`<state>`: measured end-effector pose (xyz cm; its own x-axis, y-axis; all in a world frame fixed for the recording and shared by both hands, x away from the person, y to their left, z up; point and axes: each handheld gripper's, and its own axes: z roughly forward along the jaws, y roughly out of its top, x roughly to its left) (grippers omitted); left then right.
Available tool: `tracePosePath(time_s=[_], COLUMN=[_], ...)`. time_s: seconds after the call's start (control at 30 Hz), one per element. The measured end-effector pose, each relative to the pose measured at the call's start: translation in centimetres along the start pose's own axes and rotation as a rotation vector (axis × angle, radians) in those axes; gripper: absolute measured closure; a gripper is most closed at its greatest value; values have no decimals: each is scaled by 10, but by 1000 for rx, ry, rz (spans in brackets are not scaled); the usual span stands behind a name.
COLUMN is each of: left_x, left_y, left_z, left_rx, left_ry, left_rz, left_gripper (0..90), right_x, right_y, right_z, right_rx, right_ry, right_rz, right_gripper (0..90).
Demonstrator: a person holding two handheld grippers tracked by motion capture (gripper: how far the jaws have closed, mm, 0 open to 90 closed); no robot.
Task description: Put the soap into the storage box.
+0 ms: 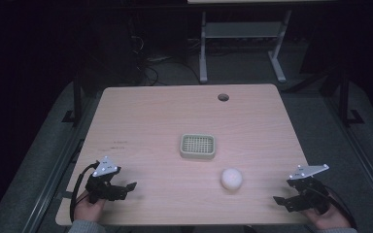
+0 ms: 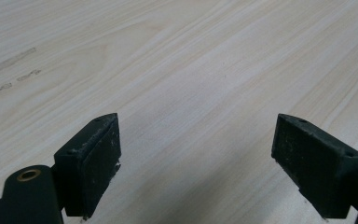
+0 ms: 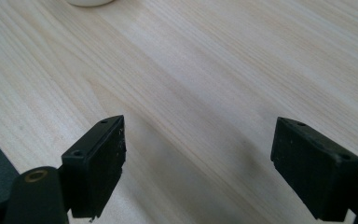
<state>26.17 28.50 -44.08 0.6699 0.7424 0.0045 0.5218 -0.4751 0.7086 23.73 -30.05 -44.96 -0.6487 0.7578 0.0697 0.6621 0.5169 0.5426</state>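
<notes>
Light wooden table (image 1: pixel 175 126) in a dark room.
Left gripper (image 1: pixel 126 188) and right gripper (image 1: pixel 280 200) rest wide apart; white ball (image 1: pixel 231 179) lies near a slotted basket (image 1: pixel 197 146).

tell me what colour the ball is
White; the ball shows best in the high view.

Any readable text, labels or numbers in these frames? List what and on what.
None readable.
Basket, white ball: no print seen.
Left gripper and right gripper: black jaws unmarked in both gripper views.
Table: faint dark smudges near its left side, not lettering.
</notes>
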Motion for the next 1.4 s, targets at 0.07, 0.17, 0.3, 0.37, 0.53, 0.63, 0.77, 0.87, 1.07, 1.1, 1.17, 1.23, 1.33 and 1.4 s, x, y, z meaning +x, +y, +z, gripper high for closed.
tracePosePath(time_s=[0.07,0.17,0.3,0.37,0.53,0.63,0.77,0.87,1.07,1.1,1.17,1.23,1.33,1.4], left_x=[0,1,1,2,1,1,1,0,0,0,0,0,-1,-1], left_y=[-1,-2,-3,-3,-2,-3,-2,-2,-2,-2,-2,-2,-2,-2], left_z=[0,1,0,-1,-1,0,-1,-1,-1,-1,-1,-1,0,0], left_rx=[2,2,0,-11,0,0,0,-5,-8,-7,-6,-8,-12,-11], left_ry=[0,0,-1,1,4,-2,2,-2,0,0,-1,-3,-5,-4], left_rz=[-1,-4,-15,-12,-1,-11,-2,-6,-4,-5,-4,-8,-14,-14], left_gripper=[153,153,152,152,152,152,153,153,152,152,153,153,153,152], right_x=[1,2,6,11,14,17,20,22,29,29,29,30,32,33], right_y=[3,6,16,23,31,38,48,53,68,68,71,74,78,81], right_z=[1,2,-1,-2,-1,0,1,2,3,3,4,4,5,5], right_rx=[13,20,43,50,80,107,124,127,143,143,140,151,160,159], right_ry=[7,8,6,21,34,52,55,66,80,80,86,89,93,93], right_rz=[-9,-22,-55,-77,-107,-125,-150,-154,-195,-195,-201,-206,-215,-222], right_gripper=[175,176,176,177,177,177,177,177,179,179,179,178,179,178])
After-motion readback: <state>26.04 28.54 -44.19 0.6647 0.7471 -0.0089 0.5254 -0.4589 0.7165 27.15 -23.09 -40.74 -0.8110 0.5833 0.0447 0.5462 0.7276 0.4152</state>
